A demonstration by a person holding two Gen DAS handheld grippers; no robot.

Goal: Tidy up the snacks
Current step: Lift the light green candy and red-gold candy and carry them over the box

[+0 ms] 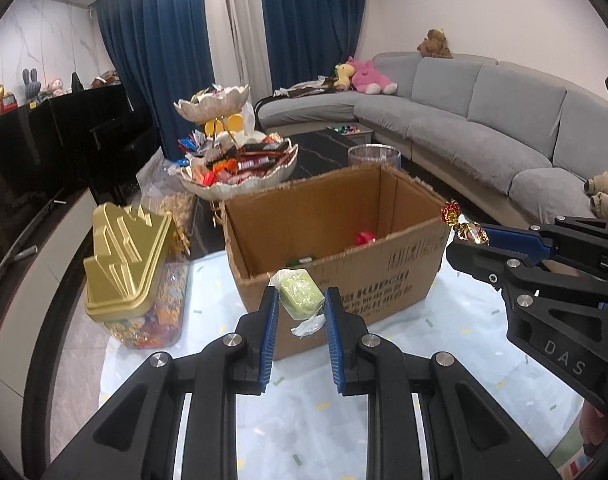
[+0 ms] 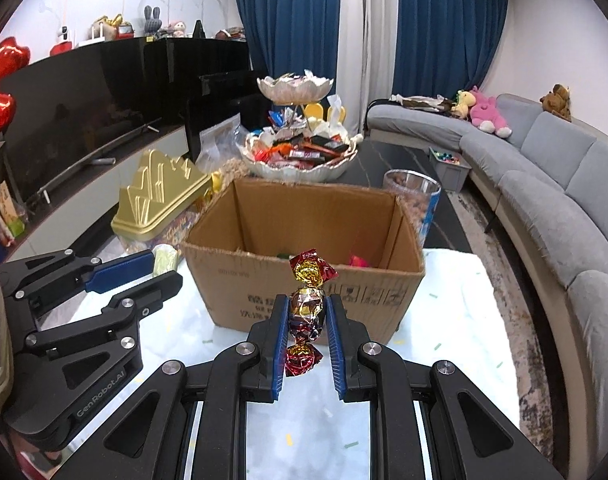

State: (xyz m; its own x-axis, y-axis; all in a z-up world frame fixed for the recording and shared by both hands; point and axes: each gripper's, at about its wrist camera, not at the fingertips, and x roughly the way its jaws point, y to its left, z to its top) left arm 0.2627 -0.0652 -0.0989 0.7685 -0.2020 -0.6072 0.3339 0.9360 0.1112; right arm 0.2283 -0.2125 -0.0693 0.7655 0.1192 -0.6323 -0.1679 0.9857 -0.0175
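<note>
My left gripper (image 1: 302, 300) is shut on a green wrapped candy (image 1: 301, 294), held above the table just short of the open cardboard box (image 1: 383, 284). My right gripper (image 2: 307, 312) is shut on a red and gold foil candy (image 2: 307, 306), also raised in front of the box (image 2: 304, 300). In the left wrist view the right gripper (image 1: 463, 236) shows at the right with the foil candy (image 1: 469, 232). In the right wrist view the left gripper (image 2: 160, 270) shows at the left with the green candy (image 2: 164, 259). A few snacks lie inside the box, among them a red one (image 1: 364, 238).
A two-tier shell-shaped dish (image 1: 240, 168) heaped with snacks stands behind the box. A gold-lidded jar of sweets (image 1: 140, 272) stands left of the box, a clear round container (image 2: 413, 196) behind its right corner. A grey sofa (image 2: 543, 184) curves along the right. A dark cabinet (image 2: 104, 92) lines the left.
</note>
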